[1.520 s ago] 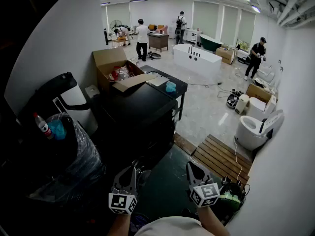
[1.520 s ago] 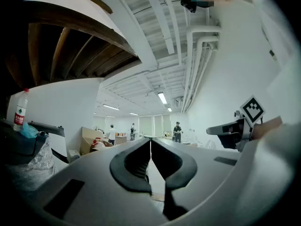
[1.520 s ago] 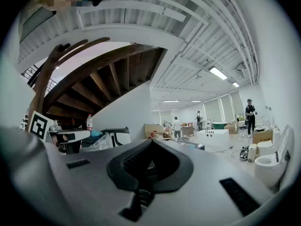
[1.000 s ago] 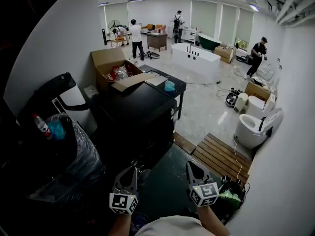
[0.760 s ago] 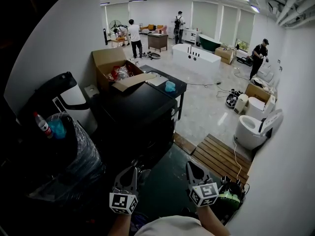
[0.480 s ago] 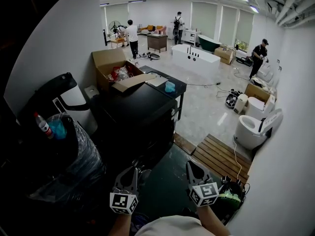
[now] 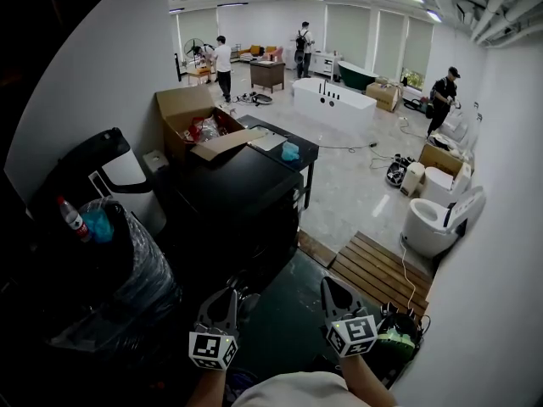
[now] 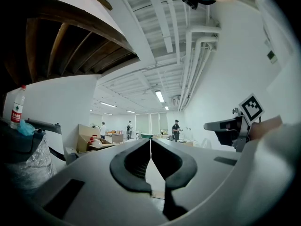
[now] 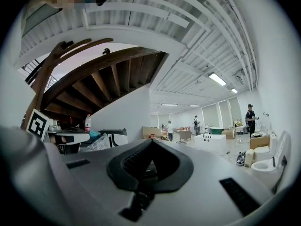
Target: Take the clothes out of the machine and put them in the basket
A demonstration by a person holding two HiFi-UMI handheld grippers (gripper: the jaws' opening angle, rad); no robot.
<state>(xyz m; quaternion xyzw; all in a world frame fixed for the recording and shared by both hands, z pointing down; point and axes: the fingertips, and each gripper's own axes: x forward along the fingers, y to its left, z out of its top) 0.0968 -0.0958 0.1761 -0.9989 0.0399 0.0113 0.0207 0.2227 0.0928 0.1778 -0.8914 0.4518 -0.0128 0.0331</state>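
Straight ahead of both grippers sits the black boxy machine (image 7: 242, 197). No clothes show anywhere, so I'm guessing they're all inside it, behind a front that's too dark to read from the head view. Low in that view the left gripper (image 7: 227, 295) and the right gripper (image 7: 329, 288) hang side by side, near the machine's front but apart from it. Both are pinched fully closed with nothing in them. I can't pick out the basket for sure. The dark thing with a green bit (image 7: 397, 342) just beside the right gripper might be it. Biggest risk I see: going in with the jaws closed like that would only shove the clothes deeper, so they need opening first. Something long could also trail out and drop on the floor on the way to the basket. The bagged bin (image 7: 110, 287) with the bottle (image 7: 72, 217) on top is close on the left, so a wide swing could knock it.
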